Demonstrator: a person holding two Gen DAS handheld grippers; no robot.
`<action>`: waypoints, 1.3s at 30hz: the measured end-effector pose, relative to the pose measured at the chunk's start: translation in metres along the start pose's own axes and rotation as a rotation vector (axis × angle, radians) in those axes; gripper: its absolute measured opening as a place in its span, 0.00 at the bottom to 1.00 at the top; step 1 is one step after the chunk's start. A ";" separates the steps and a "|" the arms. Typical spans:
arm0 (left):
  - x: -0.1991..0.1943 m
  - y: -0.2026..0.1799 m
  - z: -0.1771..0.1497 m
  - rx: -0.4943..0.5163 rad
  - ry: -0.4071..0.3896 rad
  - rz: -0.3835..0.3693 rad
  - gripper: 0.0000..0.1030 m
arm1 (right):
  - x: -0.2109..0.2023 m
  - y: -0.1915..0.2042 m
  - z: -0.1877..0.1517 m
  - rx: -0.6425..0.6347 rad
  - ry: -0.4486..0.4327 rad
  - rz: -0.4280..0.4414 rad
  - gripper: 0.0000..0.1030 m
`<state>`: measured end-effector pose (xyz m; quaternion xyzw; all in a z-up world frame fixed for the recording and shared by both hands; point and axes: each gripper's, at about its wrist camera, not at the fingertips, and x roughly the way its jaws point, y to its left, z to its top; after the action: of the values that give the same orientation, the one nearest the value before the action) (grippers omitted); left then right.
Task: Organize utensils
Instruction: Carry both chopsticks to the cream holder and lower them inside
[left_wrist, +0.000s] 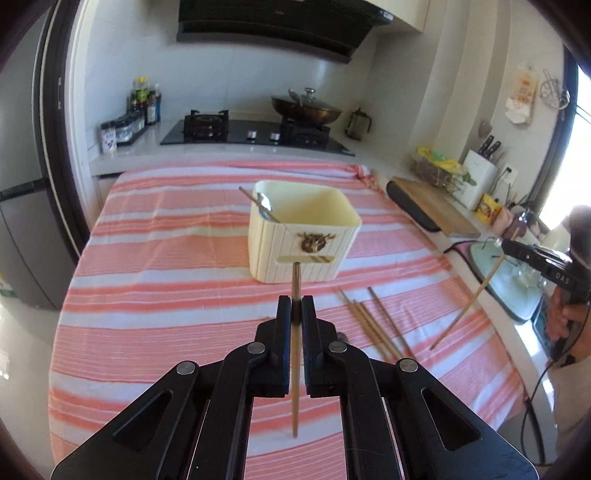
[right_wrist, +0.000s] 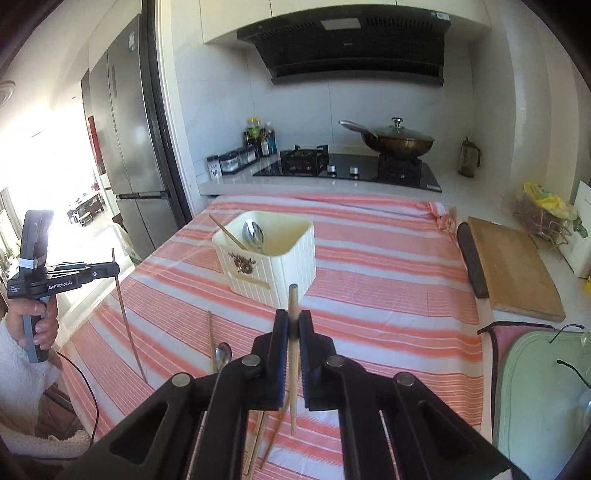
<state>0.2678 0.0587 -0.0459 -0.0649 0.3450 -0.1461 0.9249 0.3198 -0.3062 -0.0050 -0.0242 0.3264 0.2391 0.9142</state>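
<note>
My left gripper (left_wrist: 295, 301) is shut on a wooden chopstick (left_wrist: 295, 387), lifted upright above the striped cloth (left_wrist: 166, 295). It also shows at the left of the right wrist view (right_wrist: 116, 267), gripping its thin stick (right_wrist: 127, 325). My right gripper (right_wrist: 293, 315) is shut on another chopstick (right_wrist: 293, 398), seen from the left wrist view as well (left_wrist: 506, 245). Ahead of both stands a cream utensil box (left_wrist: 273, 251) (right_wrist: 291, 258) holding a spoon (right_wrist: 253, 234) and a chopstick. Several loose chopsticks (left_wrist: 373, 325) and a spoon (right_wrist: 222, 354) lie on the cloth.
A gas hob (right_wrist: 347, 170) with a lidded wok (right_wrist: 397, 142) sits behind the table. A wooden cutting board (right_wrist: 513, 269), a wire basket (right_wrist: 543, 218) and a pale green tray (right_wrist: 535, 398) line the right side. A fridge (right_wrist: 125, 147) stands at left.
</note>
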 end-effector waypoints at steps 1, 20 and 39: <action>-0.005 0.000 0.002 -0.004 -0.014 -0.010 0.03 | -0.005 0.002 0.001 0.003 -0.021 -0.004 0.06; -0.049 -0.004 0.134 -0.011 -0.354 0.007 0.03 | -0.002 0.028 0.117 -0.098 -0.258 -0.043 0.06; 0.173 0.005 0.157 -0.081 0.107 0.059 0.09 | 0.225 0.020 0.138 0.035 0.169 0.079 0.08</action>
<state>0.4966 0.0125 -0.0356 -0.0840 0.4014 -0.1078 0.9056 0.5429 -0.1660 -0.0318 -0.0156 0.4072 0.2663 0.8735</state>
